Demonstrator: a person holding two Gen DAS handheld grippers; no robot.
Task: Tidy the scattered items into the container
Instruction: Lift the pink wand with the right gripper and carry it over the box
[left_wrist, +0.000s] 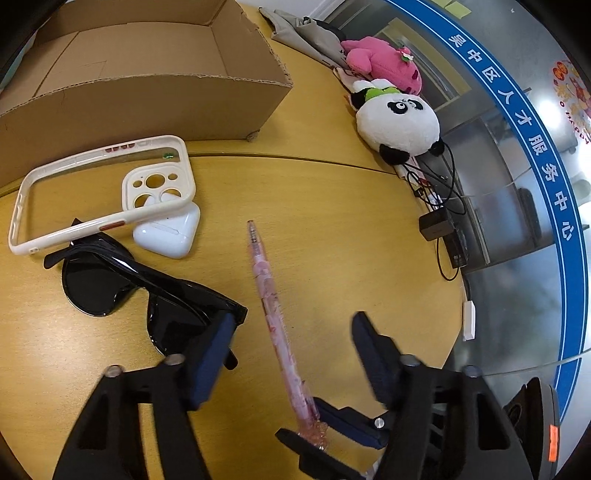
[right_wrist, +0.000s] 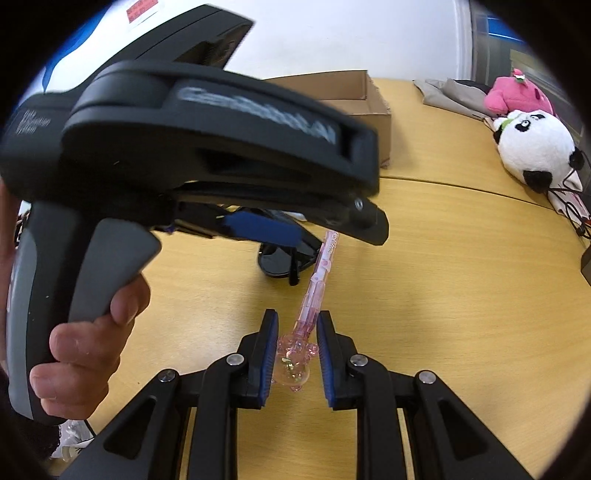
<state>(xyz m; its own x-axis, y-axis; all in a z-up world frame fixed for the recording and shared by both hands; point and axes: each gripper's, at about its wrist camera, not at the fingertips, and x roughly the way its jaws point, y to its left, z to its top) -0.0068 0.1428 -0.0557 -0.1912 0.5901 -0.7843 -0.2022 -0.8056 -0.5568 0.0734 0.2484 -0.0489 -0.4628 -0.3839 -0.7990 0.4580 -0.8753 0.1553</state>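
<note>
Your right tool (right_wrist: 297, 345) is closed on the pink pen (right_wrist: 314, 291), its blue pads pinching the clear bauble at the pen's near end, and the barrel slants away from you over the bench (right_wrist: 461, 277). Your left tool (left_wrist: 291, 332) stands part open with nothing pressed between its pads; the pen (left_wrist: 266, 288) runs up through the gap, touching neither pad. In the right wrist view your left hand (right_wrist: 85, 350) wraps that tool's grey handle at the left.

Just left of the left tool's left finger (left_wrist: 214, 354) lie the black sunglasses (left_wrist: 122, 288), folded, one corner touching the finger. Beyond them sits a white earbud case (left_wrist: 170, 236), with a cream phone case (left_wrist: 99, 192) propped partly on top of it. Farther back stands the open cardboard box (left_wrist: 140, 96), nothing visible inside it from here. Far right, at the bench edge, rest a panda plush (left_wrist: 399, 125) and a pink plush (left_wrist: 380, 62), with cables (left_wrist: 439, 192) near them.
</note>
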